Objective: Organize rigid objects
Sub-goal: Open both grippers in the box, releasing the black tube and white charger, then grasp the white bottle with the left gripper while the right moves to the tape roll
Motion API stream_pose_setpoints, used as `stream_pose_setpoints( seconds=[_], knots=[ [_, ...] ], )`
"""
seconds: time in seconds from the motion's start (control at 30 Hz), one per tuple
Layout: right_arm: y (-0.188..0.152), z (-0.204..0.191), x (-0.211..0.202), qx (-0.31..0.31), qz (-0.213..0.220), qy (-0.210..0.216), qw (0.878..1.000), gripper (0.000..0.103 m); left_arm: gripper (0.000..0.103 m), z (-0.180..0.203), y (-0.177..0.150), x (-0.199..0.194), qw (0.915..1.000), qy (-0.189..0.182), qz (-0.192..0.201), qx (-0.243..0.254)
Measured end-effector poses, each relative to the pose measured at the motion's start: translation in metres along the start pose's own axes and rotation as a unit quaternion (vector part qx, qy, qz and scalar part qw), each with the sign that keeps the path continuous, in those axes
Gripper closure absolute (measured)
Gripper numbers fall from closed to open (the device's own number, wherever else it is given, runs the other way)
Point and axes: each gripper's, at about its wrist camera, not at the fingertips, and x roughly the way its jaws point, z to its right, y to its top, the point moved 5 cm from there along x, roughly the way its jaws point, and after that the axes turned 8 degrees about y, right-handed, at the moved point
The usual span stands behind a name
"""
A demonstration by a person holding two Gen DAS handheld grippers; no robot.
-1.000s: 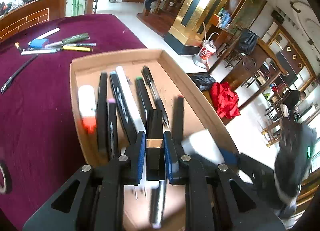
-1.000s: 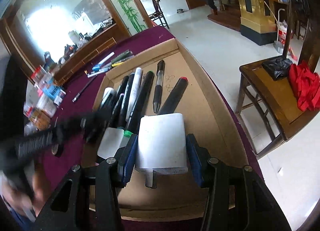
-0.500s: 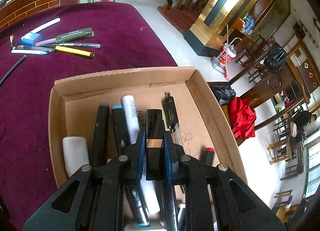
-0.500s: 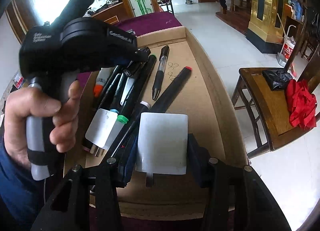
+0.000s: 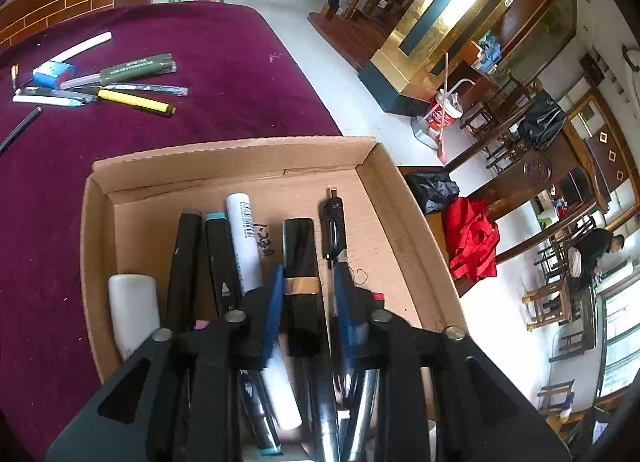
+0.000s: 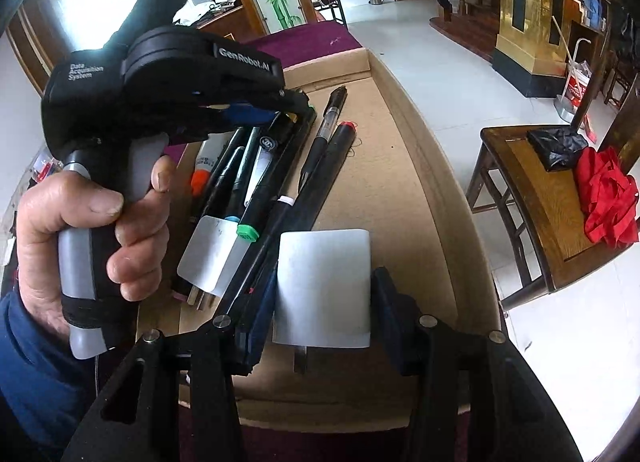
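Left hand-held gripper (image 5: 306,302): jaws opening, the black gold-banded case (image 5: 301,258) between its blue pads with a gap showing on each side, above the pens in the cardboard tray (image 5: 404,222). Right hand-held gripper (image 6: 324,302): closed on a white plug adapter (image 6: 323,286) over the tray's near end. A 2nd white adapter (image 6: 212,258) lies left of it. Loose pens (image 5: 136,100) rest far left on the maroon desk (image 5: 224,74).
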Motion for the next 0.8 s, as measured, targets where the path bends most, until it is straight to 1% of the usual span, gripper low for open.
stream_pose_setpoints(
  seconds=[0.03,0.07,0.23,0.37,0.5,0.57,0.63,0.7,0.8],
  knots=[
    [0.000,0.000,-0.002,0.001,0.004,0.002,1.000,0.059,0.068,0.000,0.000,-0.003,1.0000,0.000,0.002,0.001],
    [0.000,0.000,-0.005,0.003,0.010,0.005,1.000,0.059,0.064,0.000,-0.001,-0.005,1.0000,-0.001,0.003,0.001],
    [0.003,0.003,-0.023,0.015,0.037,0.005,0.999,0.058,0.064,-0.003,-0.005,-0.020,0.9999,-0.014,0.007,-0.002],
    [0.006,-0.002,-0.031,0.021,0.051,0.015,0.998,0.057,0.064,-0.005,-0.010,-0.039,0.9994,-0.026,0.022,-0.004],
    [0.006,-0.022,-0.034,0.004,0.056,0.026,0.998,0.056,0.064,-0.012,-0.018,-0.066,0.9985,-0.032,0.044,0.000],
    [0.005,-0.035,-0.033,-0.008,0.055,0.032,0.998,0.053,0.064,-0.021,-0.023,-0.081,0.9978,-0.032,0.058,-0.002],
    [0.003,-0.048,-0.031,-0.019,0.051,0.038,0.998,0.052,0.064,-0.034,-0.030,-0.094,0.9974,-0.026,0.068,-0.001],
    [0.001,-0.064,-0.029,-0.033,0.048,0.044,0.997,0.052,0.064,-0.049,-0.037,-0.105,0.9974,-0.020,0.069,0.006],
    [-0.003,-0.091,-0.023,-0.055,0.044,0.054,0.996,0.052,0.064,-0.077,-0.048,-0.122,0.9967,0.007,0.080,0.010]
  ],
)
